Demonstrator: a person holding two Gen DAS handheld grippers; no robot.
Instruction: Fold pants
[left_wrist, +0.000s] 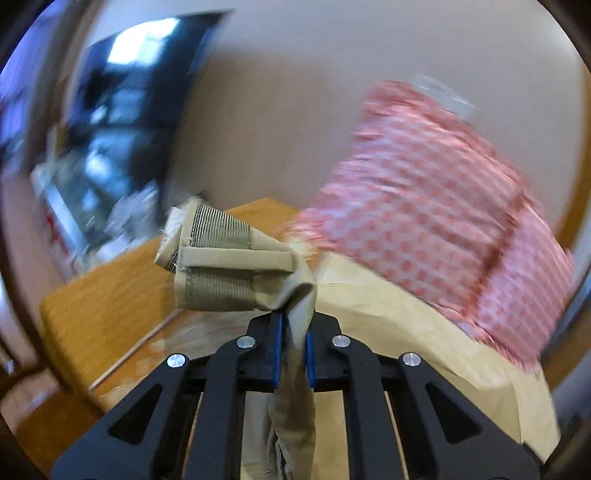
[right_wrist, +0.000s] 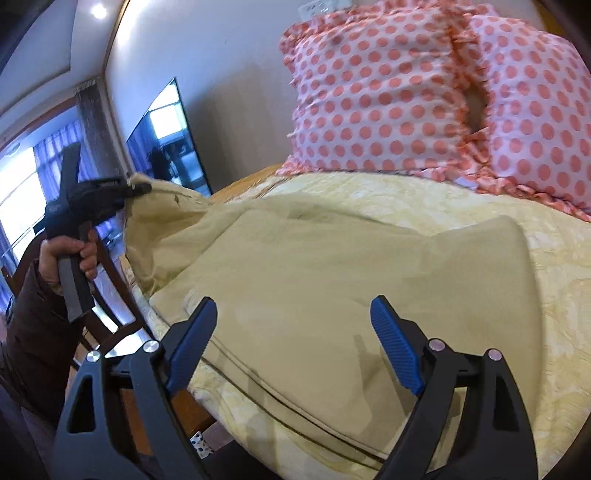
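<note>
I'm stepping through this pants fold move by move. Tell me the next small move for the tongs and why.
Probably carry the left tongs across toward the pillows, laying the lifted waistband over the pants. They are shut on that end, raised off the bed, while the rest lies flat. The right tongs hang open above the near edge, holding nothing.

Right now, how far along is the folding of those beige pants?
Partway. Done: most of the khaki pants already lie flat on the yellow bedspread. In hand: the left gripper is clamped on the waistband end, lifted off the bed. Left: laying that end over; the right gripper is open over the pants, holding nothing.
</note>
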